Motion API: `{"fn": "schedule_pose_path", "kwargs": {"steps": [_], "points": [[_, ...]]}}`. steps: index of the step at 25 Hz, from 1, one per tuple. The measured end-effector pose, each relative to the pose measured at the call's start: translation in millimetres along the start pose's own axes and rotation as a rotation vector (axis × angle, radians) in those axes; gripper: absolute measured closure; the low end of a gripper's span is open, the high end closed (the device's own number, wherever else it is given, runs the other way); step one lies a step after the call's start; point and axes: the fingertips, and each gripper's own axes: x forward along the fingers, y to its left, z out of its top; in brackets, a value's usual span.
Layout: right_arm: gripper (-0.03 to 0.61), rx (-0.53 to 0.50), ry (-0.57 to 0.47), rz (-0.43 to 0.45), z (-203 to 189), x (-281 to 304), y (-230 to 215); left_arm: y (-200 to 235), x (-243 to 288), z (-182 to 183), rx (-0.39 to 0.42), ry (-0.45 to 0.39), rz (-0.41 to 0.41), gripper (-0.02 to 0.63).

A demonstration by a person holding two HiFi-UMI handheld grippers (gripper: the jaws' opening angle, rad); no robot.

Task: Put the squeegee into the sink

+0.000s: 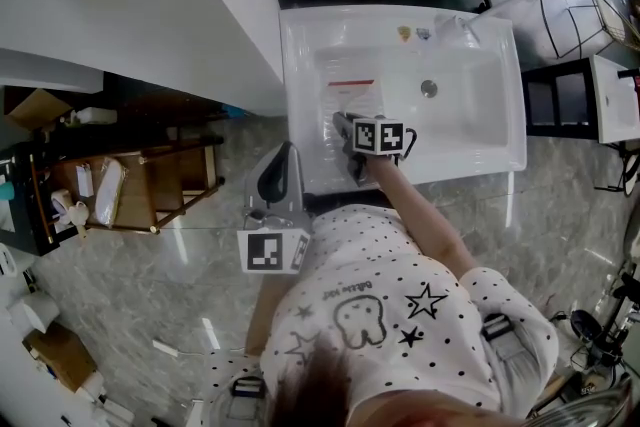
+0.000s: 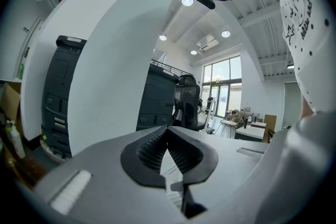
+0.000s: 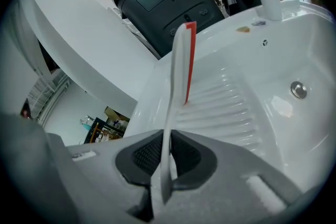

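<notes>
Head view: the right tool [image 1: 347,123] reaches over the white sink [image 1: 400,18] and holds the squeegee [image 1: 352,95] over its ribbed left part. The left tool [image 1: 280,165] hangs outside the sink's front left corner.

Left gripper view: the left tool [image 2: 168,131] has its jaws together, with nothing between them.

Right gripper view: the right tool [image 3: 167,152] is clamped on the squeegee's [image 3: 177,71] white handle. The red blade edge is over the sink's [image 3: 320,39] ribs, and the drain [image 3: 298,89] is to the right.

Right gripper [image 1: 343,123] seemingly holds squeegee [image 1: 354,99] over sink [image 1: 300,65].
</notes>
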Motion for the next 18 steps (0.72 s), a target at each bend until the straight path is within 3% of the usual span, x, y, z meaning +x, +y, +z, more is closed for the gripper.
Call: {"fn": "schedule_pose_path", "kwargs": {"steps": [13,18], "points": [[0.552,0.016,-0.018,-0.003,2,-1,-3,-6,2,1,-0.004,-0.006,-0.008,0.62],[0.54,-0.009,-0.013,-0.046,3,-2,-10,-6,2,0,-0.027,-0.004,0.001,0.62]]}}
